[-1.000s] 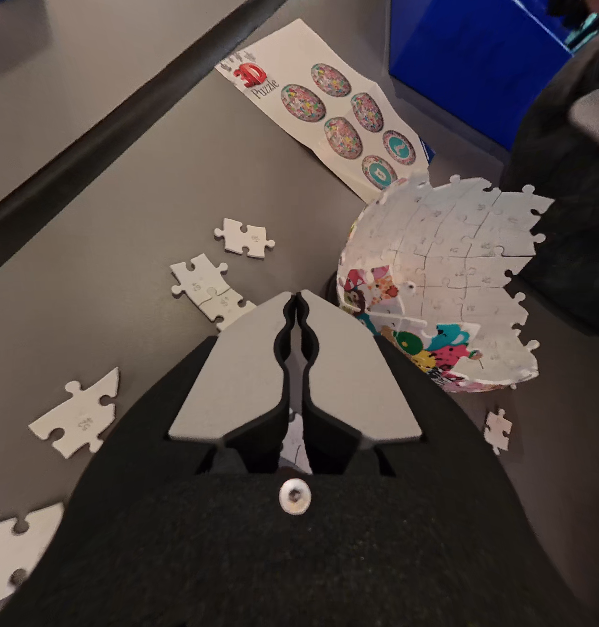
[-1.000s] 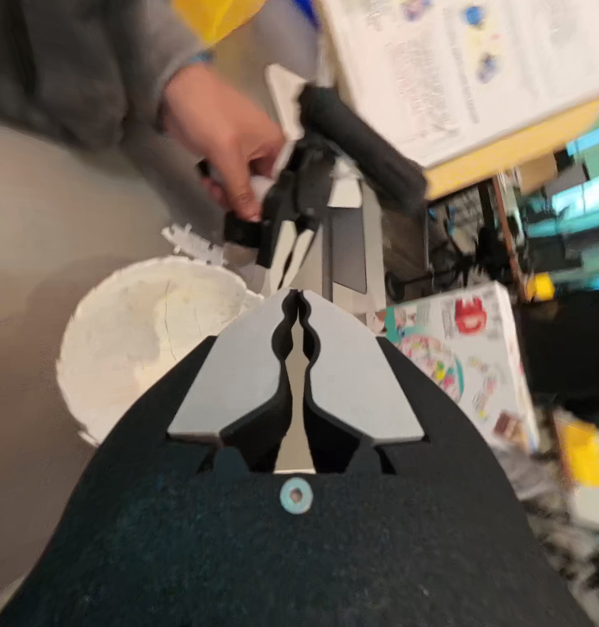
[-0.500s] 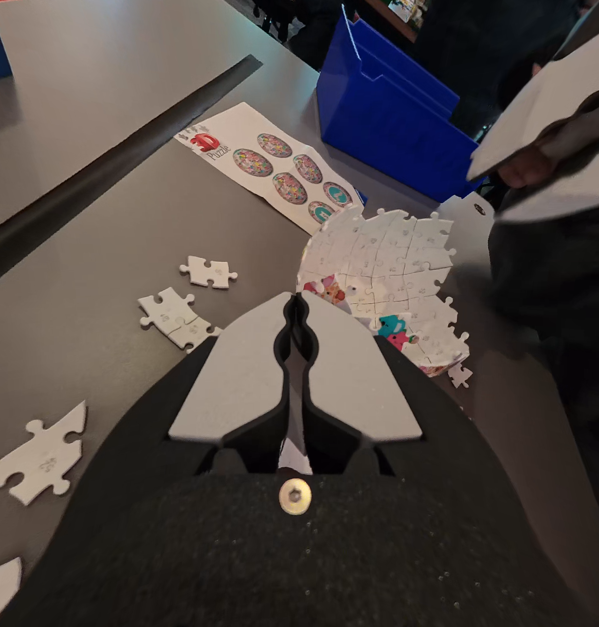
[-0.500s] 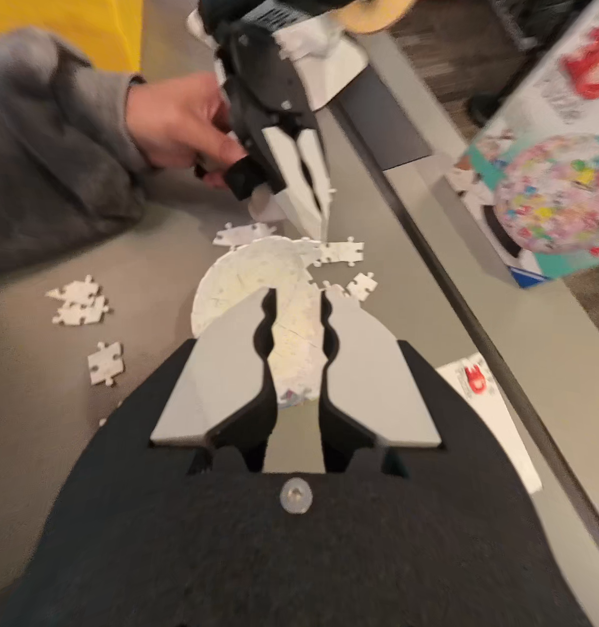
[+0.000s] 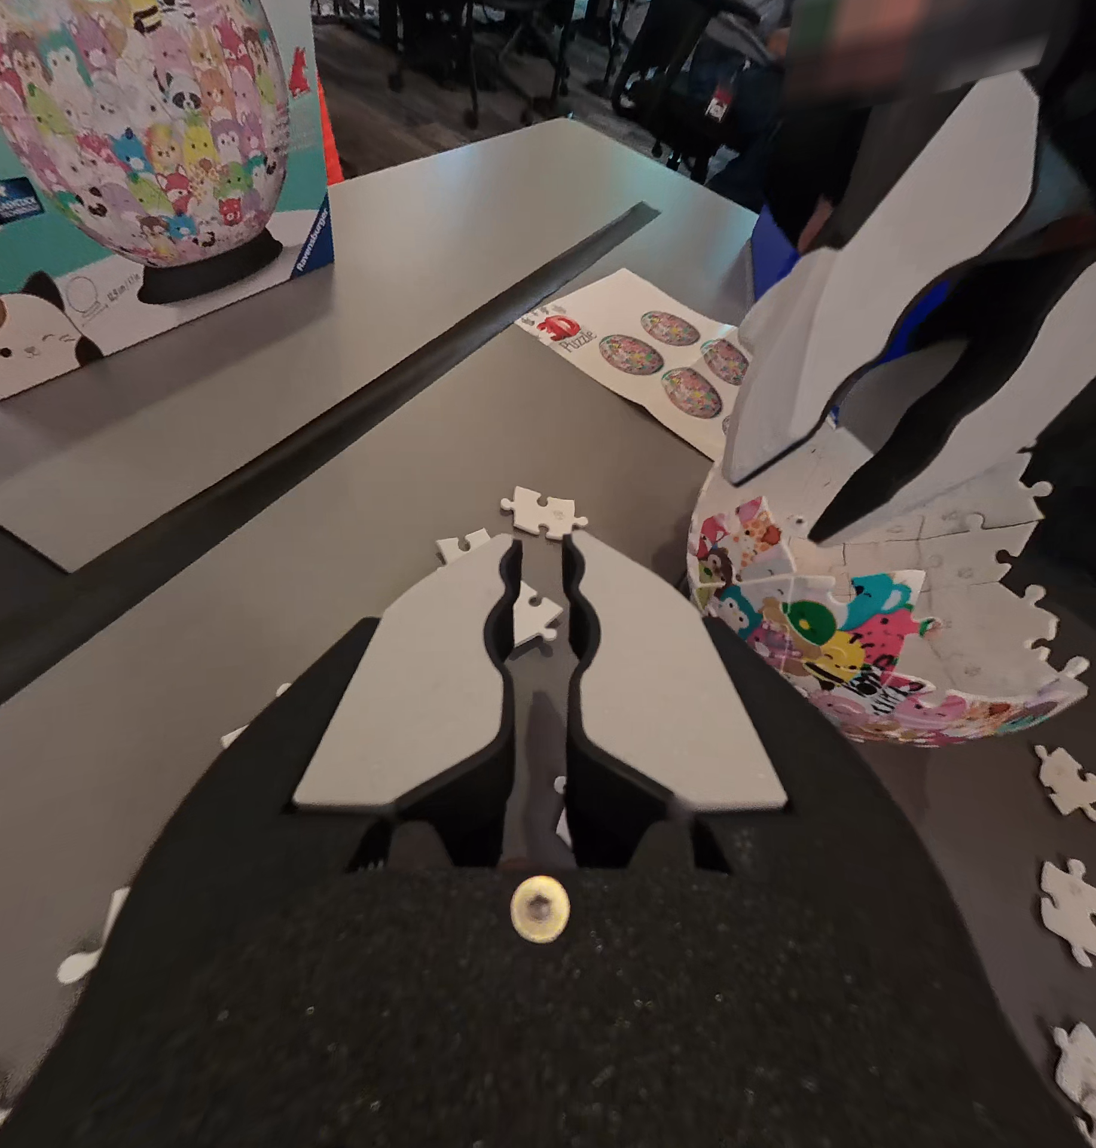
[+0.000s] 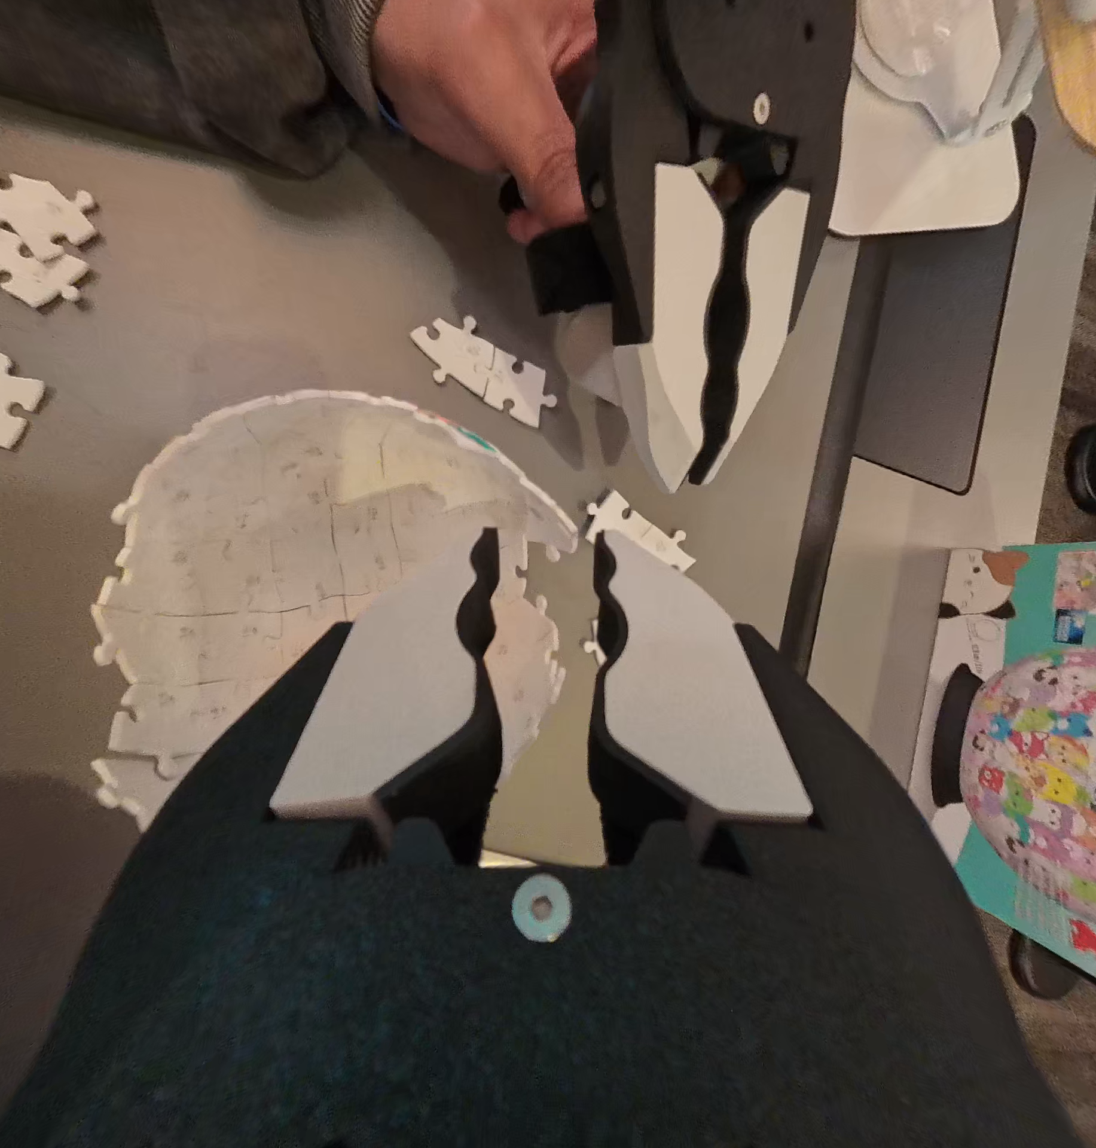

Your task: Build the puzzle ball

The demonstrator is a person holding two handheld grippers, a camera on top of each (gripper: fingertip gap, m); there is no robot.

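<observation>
Two grippers are in view over a grey table (image 5: 371,435). The left gripper (image 5: 540,546) has its fingers a narrow gap apart, nothing between them; a pair of joined white pieces (image 5: 544,510) lies just ahead of its tips and another white piece (image 5: 536,618) shows on the table through the gap. To its right sits the half-built puzzle ball (image 5: 843,627) — a bowl-shaped shell, printed side outward, plain white inside, jagged tabs along its rim. The right gripper (image 5: 775,503) reaches down from the upper right with its tips at the shell's upper edge; contact cannot be confirmed.

In the right wrist view, the right gripper (image 6: 540,546) has its fingers well apart and empty, straddling the near edge of the puzzle ball (image 6: 272,559), which lies ahead and to its left. The left gripper (image 6: 688,478) hangs ahead, held by a hand (image 6: 502,93), tips down, just above the table.

Loose white pieces (image 6: 489,373) lie scattered around the shell. Beyond the left gripper: an instruction sheet (image 5: 644,348) — and, farther left, the puzzle box (image 5: 129,174).
</observation>
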